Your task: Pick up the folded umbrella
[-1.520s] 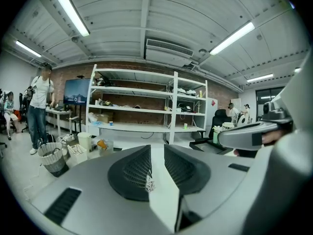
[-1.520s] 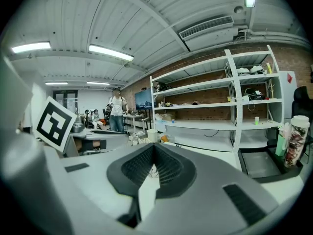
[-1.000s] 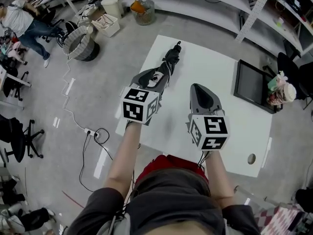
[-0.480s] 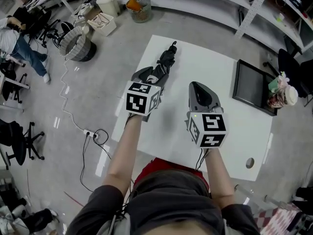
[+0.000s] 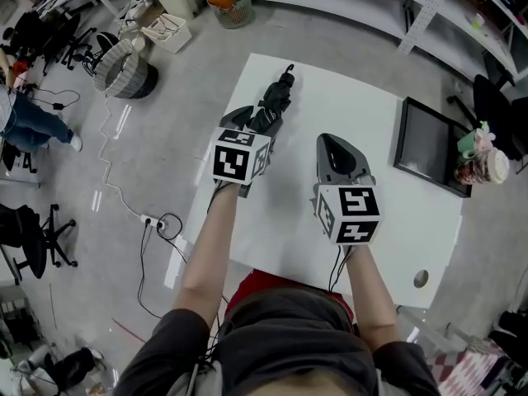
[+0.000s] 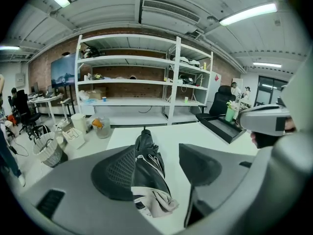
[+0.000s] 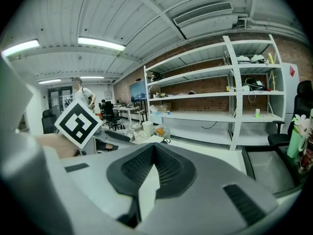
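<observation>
In the head view, the black folded umbrella (image 5: 273,108) lies lengthwise near the far left corner of the white rectangular surface (image 5: 363,110), its near end reaching in between the jaws of the left hand-held gripper (image 5: 251,127). Both bare forearms stretch forward from the body, the left one reaching farther, and the right hand-held gripper (image 5: 332,145) hovers over bare surface, to the right of the umbrella and apart from it. In the left gripper view, the left hand-held gripper (image 6: 157,168) stands wide open. The umbrella (image 6: 148,173) runs away between its dark ribbed pads (image 6: 113,174), close against the left pad, with a clear gap to the right one. In the right gripper view, the right hand-held gripper (image 7: 153,148) has its jaws closed tip to tip, with nothing held.
</observation>
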